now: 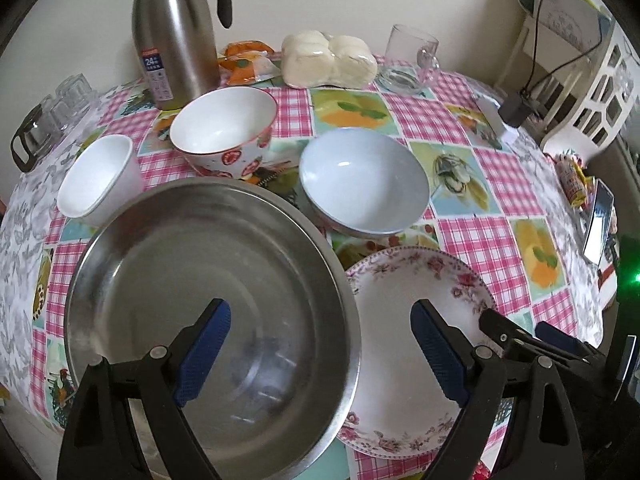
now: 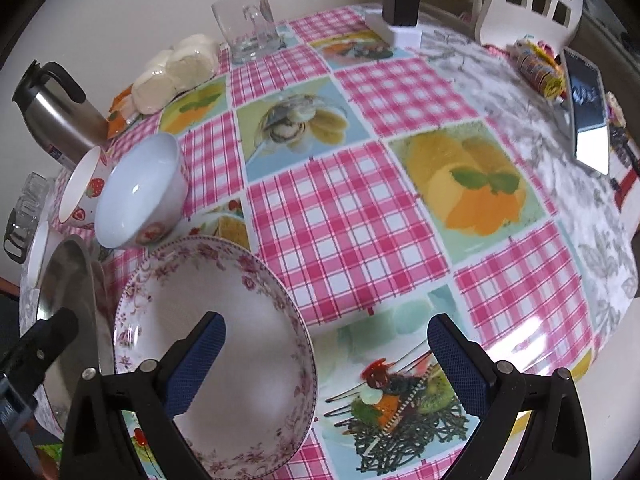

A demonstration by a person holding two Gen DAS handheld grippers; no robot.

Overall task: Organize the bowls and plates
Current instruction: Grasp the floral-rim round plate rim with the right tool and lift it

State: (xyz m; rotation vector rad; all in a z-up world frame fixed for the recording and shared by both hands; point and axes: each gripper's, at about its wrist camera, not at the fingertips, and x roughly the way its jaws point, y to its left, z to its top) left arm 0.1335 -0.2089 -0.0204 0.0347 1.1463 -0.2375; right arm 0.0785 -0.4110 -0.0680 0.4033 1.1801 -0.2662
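Note:
A large steel bowl (image 1: 208,304) sits at the near left of the table, with a floral plate (image 1: 400,320) beside it on the right. Behind them stand a pale blue bowl (image 1: 362,180), a strawberry-pattern bowl (image 1: 224,128) and a small white bowl (image 1: 96,178). My left gripper (image 1: 320,344) is open, its jaws straddling the steel bowl's right rim. My right gripper (image 2: 326,364) is open above the floral plate's (image 2: 224,344) right rim, empty. The blue bowl (image 2: 140,196) and steel bowl (image 2: 76,280) lie to its left.
A steel thermos (image 1: 176,36), wrapped buns (image 1: 328,60), a glass mug (image 1: 412,56) and glassware (image 1: 52,116) stand at the back. A phone (image 2: 588,120), candy roll (image 2: 538,66) and charger (image 2: 400,4) lie far right. A white chair (image 1: 580,80) stands beyond the table.

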